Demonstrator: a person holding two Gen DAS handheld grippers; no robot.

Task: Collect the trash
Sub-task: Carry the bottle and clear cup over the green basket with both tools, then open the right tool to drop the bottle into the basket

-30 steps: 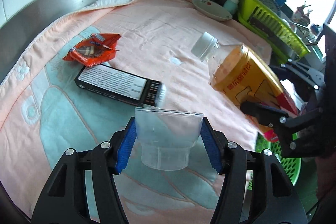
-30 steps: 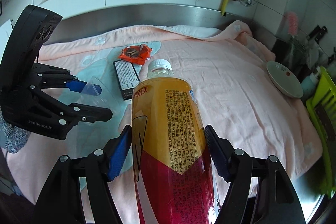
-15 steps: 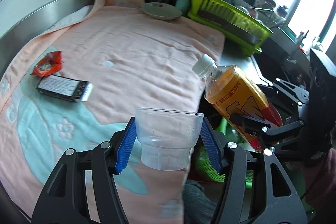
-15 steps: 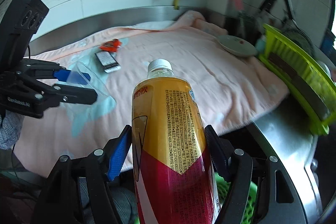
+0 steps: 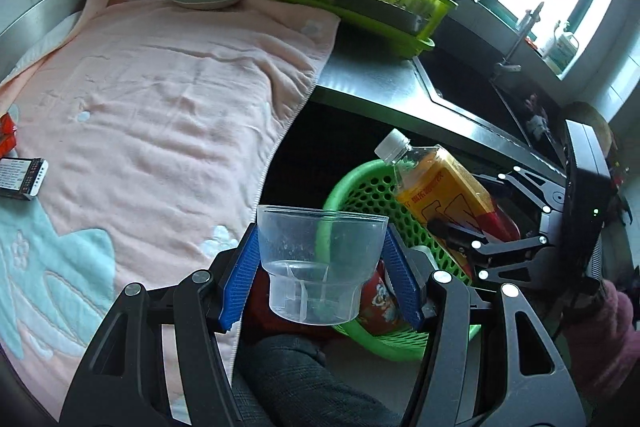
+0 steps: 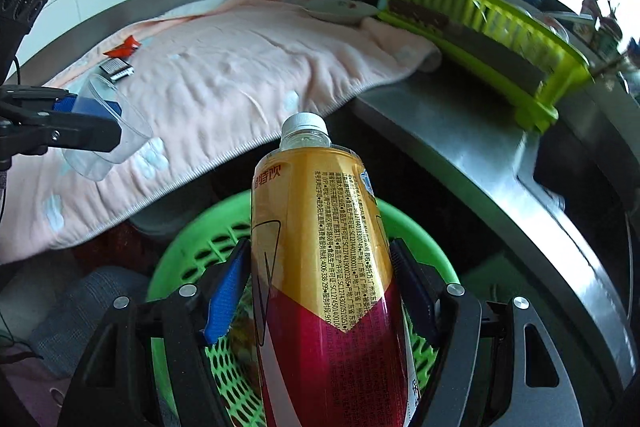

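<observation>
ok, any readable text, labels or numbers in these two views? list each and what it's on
"特饮" on the bottle label's upper left, large characters.
"400-338-29…" in the bottle's fine print, partly legible; the rest of that print is too small.
Large characters on the bottle in the left wrist view: blurred.
Black box on the towel: print too small.
Red wrapper: unreadable.

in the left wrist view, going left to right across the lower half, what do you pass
black box → pink towel → clear plastic cup in the left gripper → green basket → orange drink bottle → right gripper
</observation>
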